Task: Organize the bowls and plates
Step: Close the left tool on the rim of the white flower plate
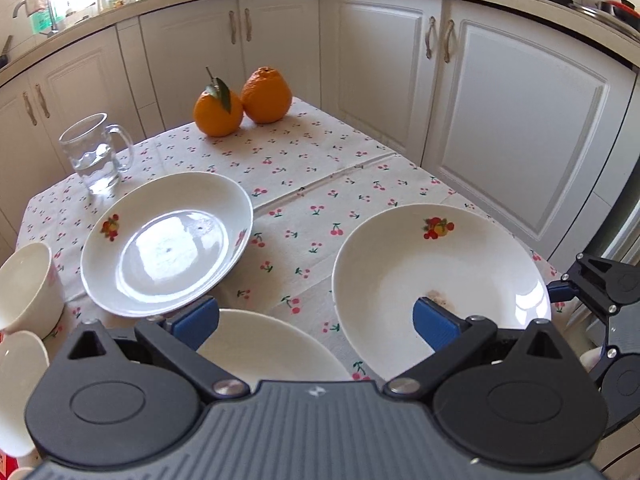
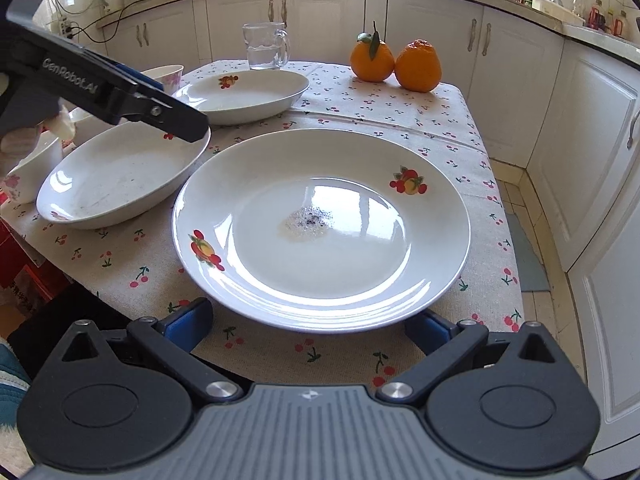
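Three white deep plates with fruit prints lie on the cherry-print tablecloth. In the right wrist view the nearest plate (image 2: pixel 320 228) has a dirty spot; my right gripper (image 2: pixel 308 328) is open with its jaws either side of the near rim. A second plate (image 2: pixel 120 184) lies left, a third (image 2: pixel 248 92) behind. My left gripper (image 1: pixel 316 320) is open above the second plate (image 1: pixel 272 344), between the far plate (image 1: pixel 168 240) and the spotted plate (image 1: pixel 440 280). White bowls (image 1: pixel 24 280) stand at the left; one bowl (image 2: pixel 166 76) also shows in the right wrist view.
A glass mug of water (image 1: pixel 96 152) and two oranges (image 1: pixel 244 104) stand at the far side of the table (image 1: pixel 304 168). White kitchen cabinets (image 1: pixel 520 120) surround the table. The right gripper's body (image 1: pixel 608 292) shows at the right edge.
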Action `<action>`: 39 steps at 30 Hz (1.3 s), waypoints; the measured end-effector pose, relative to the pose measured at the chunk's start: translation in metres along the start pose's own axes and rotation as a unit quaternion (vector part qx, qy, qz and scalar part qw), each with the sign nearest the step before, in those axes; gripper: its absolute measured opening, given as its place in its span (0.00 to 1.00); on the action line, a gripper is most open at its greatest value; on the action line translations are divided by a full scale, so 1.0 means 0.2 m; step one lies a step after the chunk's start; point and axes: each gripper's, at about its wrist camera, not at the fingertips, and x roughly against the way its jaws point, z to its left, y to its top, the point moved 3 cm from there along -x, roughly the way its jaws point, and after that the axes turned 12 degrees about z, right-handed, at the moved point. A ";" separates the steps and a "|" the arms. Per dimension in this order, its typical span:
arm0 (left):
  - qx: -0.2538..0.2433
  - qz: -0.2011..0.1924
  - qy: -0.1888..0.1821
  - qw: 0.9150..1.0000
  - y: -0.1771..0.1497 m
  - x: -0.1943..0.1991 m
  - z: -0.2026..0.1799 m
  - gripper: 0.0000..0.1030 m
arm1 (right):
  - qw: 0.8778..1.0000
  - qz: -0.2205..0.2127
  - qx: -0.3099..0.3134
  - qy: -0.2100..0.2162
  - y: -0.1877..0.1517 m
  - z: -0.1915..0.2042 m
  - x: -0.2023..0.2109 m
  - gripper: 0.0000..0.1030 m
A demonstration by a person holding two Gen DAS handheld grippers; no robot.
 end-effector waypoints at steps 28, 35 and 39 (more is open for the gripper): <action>-0.117 0.147 -0.136 0.973 0.31 -0.45 -0.17 0.85 | 0.998 -0.053 0.020 0.010 -0.05 -0.03 0.00 1.00; -0.129 0.158 -0.144 0.968 0.33 -0.46 -0.17 0.72 | 0.999 -0.043 0.018 0.009 -0.03 -0.05 -0.01 1.00; -0.134 0.162 -0.141 0.967 0.33 -0.46 -0.17 0.68 | 0.999 -0.039 0.018 0.008 -0.03 -0.06 -0.01 1.00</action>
